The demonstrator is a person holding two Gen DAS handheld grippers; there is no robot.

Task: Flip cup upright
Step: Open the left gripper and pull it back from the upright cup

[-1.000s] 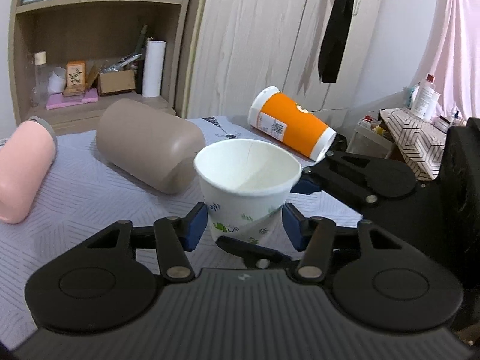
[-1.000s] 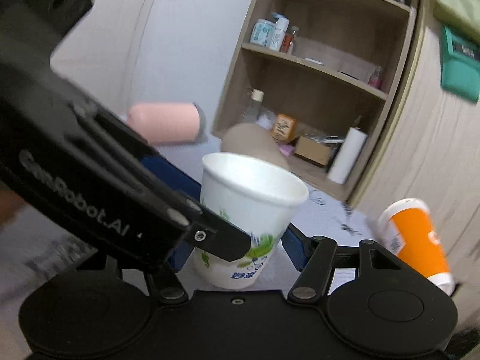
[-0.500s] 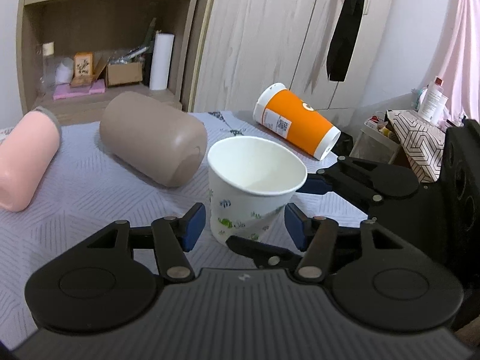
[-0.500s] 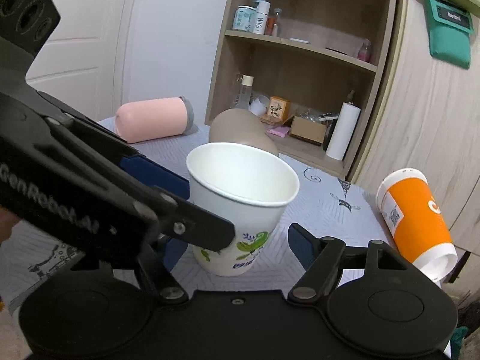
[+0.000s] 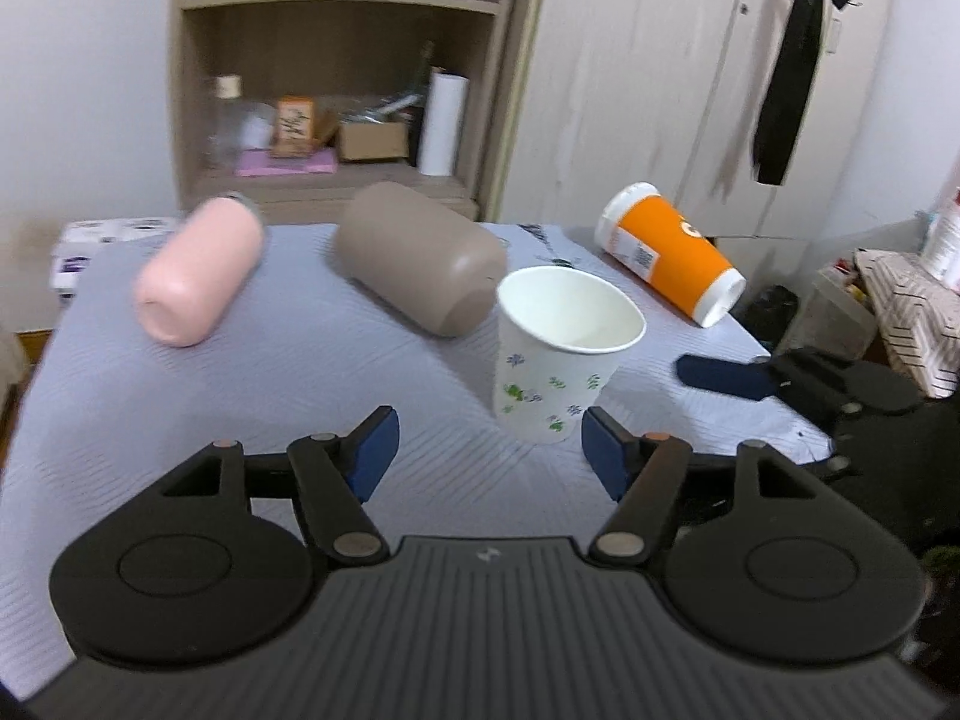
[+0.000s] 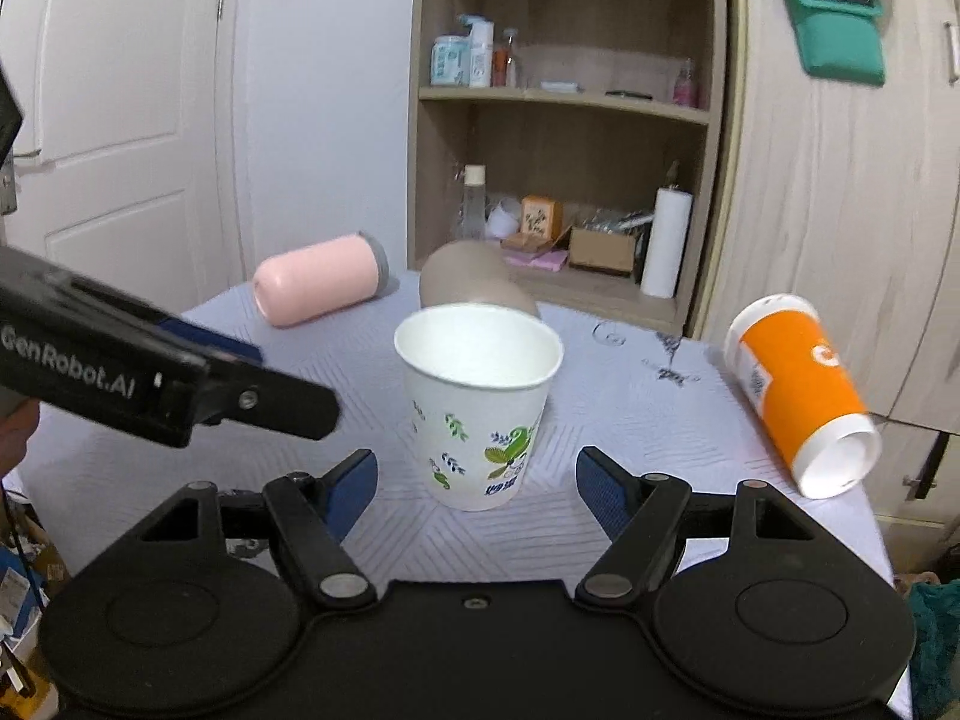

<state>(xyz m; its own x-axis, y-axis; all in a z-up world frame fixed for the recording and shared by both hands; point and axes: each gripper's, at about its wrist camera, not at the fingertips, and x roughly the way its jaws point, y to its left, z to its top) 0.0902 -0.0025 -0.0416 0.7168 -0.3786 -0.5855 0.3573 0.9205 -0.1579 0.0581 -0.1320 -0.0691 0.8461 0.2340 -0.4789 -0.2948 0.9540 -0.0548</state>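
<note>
The paper cup [image 5: 561, 354] stands upright on the tabletop [image 5: 288, 372], mouth up, sitting right of centre in the left wrist view and dead centre in the right wrist view [image 6: 480, 408]. The left gripper [image 5: 485, 450] has its jaws spread wide, touching nothing, the cup just ahead of the right-hand blue pad. The right gripper [image 6: 477, 480] is the same story: jaws wide apart, cup between and beyond the tips (a clear gap either side). Lying on their sides behind: a pink bottle [image 5: 198, 276] at centre left, a brown bottle [image 5: 420, 264] beside it, and an orange cup [image 5: 666, 252] off to the right.
</note>
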